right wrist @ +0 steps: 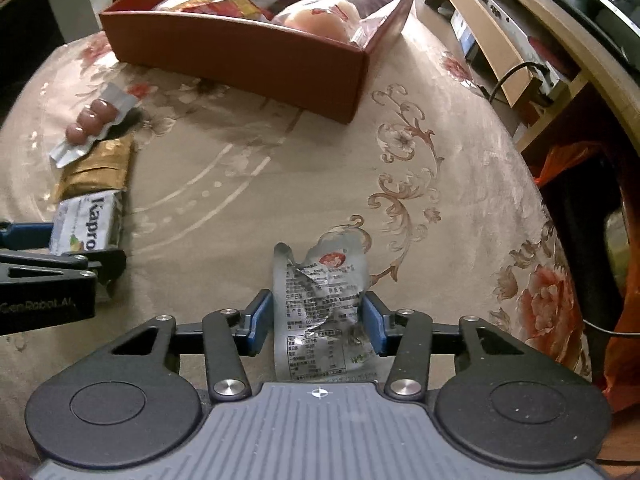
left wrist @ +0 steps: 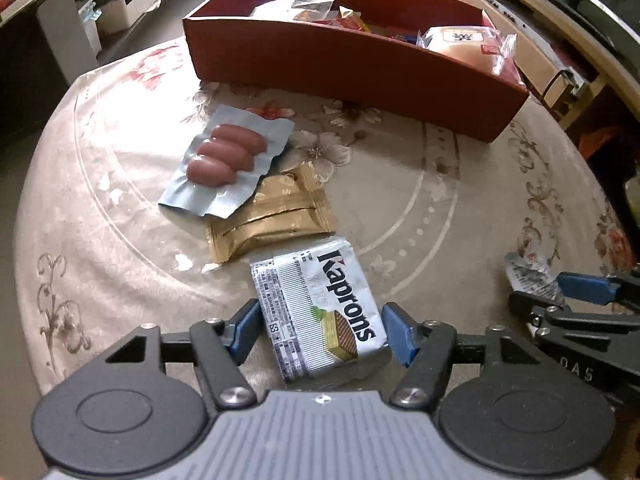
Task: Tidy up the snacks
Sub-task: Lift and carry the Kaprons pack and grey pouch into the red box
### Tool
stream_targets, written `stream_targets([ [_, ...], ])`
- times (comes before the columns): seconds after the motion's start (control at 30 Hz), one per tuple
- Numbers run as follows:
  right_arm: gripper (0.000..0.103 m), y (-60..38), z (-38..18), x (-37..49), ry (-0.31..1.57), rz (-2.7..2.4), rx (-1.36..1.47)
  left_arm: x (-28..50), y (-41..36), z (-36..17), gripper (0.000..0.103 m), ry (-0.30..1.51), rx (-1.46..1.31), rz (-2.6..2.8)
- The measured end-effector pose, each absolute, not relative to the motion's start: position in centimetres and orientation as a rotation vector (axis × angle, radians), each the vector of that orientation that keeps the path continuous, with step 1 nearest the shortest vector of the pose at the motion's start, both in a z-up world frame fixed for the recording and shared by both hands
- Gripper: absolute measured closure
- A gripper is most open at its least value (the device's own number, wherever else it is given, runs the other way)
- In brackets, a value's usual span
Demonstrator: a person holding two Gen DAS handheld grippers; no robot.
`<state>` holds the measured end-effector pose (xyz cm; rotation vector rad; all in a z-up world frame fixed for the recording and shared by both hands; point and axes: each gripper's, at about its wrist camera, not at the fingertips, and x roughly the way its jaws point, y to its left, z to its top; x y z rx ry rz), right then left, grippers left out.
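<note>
My left gripper (left wrist: 322,330) has its blue pads on both sides of a silver Kaprons wafer pack (left wrist: 320,312) that lies on the tablecloth; the pads touch or nearly touch its edges. My right gripper (right wrist: 316,318) has its pads against a crumpled silver snack packet (right wrist: 320,300). A sausage pack (left wrist: 228,160) with three sausages lies partly on a gold pouch (left wrist: 276,216) farther ahead. A red box (left wrist: 344,68) holding several snacks stands at the back of the table; it also shows in the right wrist view (right wrist: 240,52).
The round table has a beige flowered cloth (left wrist: 400,184). The right gripper (left wrist: 580,300) shows at the right edge of the left wrist view. Wooden shelving (right wrist: 520,48) stands beyond the table on the right, and an orange bag (right wrist: 624,320) hangs near its right edge.
</note>
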<state>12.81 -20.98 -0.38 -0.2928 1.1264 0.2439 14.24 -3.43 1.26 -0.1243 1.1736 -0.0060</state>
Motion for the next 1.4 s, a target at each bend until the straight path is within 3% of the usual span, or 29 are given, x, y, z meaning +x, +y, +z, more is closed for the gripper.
stream_targets([
  [1.4, 0.049, -18.4, 3.0, 11.1, 1.047, 0.340, -0.197, 13.3, -1.5, 6.4, 0.038, 1.065, -0.169, -0.120],
])
